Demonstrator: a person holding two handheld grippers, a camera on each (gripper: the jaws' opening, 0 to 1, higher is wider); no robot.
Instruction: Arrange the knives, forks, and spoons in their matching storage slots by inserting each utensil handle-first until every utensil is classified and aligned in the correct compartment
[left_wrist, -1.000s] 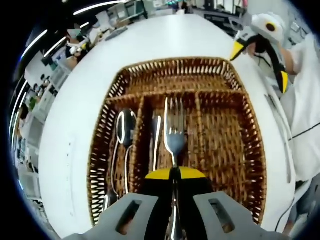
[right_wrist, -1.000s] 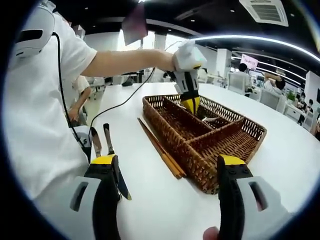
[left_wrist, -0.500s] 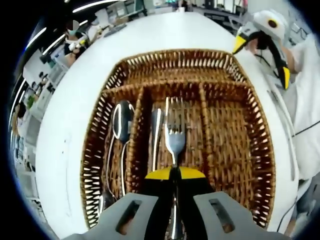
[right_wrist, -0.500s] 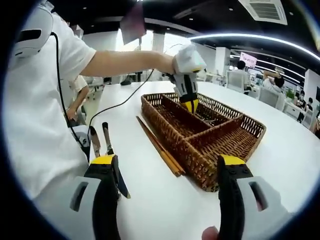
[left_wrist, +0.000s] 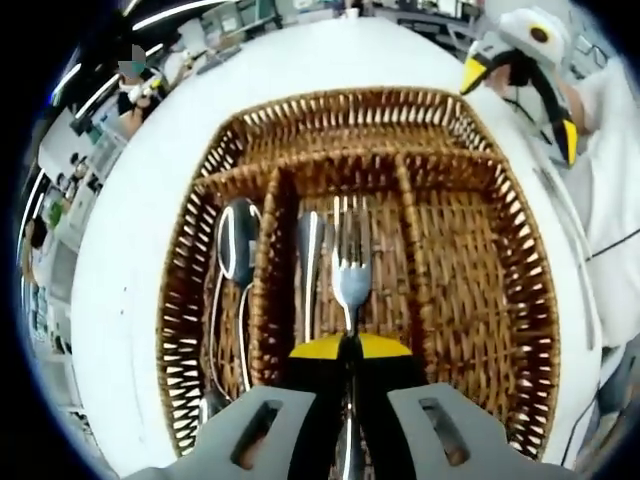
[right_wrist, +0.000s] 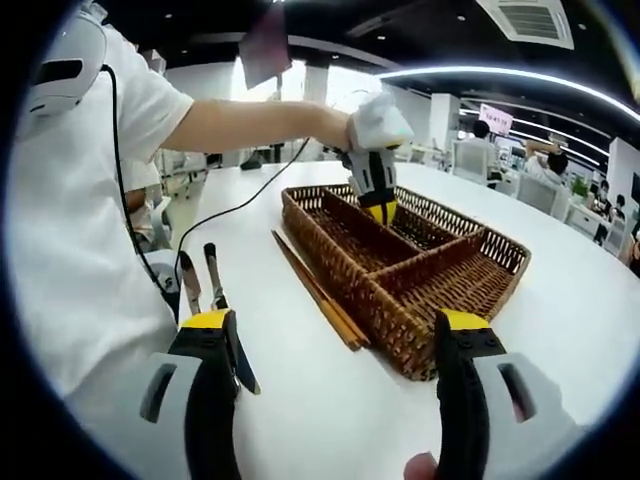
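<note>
A brown wicker tray (left_wrist: 350, 100) with lengthwise compartments lies under my left gripper (left_wrist: 350, 350). That gripper is shut on the handle of a silver fork (left_wrist: 351, 262), tines pointing away, over the middle compartment. Another shiny utensil (left_wrist: 308, 255) lies in that same compartment. Spoons (left_wrist: 236, 240) rest in the left compartment. The right compartment and the crosswise far compartment show bare wicker. My right gripper (right_wrist: 335, 345) stands open above the white table, holding nothing. In the right gripper view, the left gripper (right_wrist: 380, 212) dips into the tray (right_wrist: 340, 275). Two knives (right_wrist: 215, 285) lie on the table near my right gripper.
Wooden chopsticks (right_wrist: 315, 292) lie along the tray's outer wall. The round white table (right_wrist: 300, 400) has bare room around the tray. The person's arm (right_wrist: 250, 125) and a black cable (right_wrist: 240, 210) cross above the table. Other people sit at desks in the background.
The left gripper with the fork has moved closer over the tray, which now looks larger and sits lower in its view. The right gripper has stayed put.
</note>
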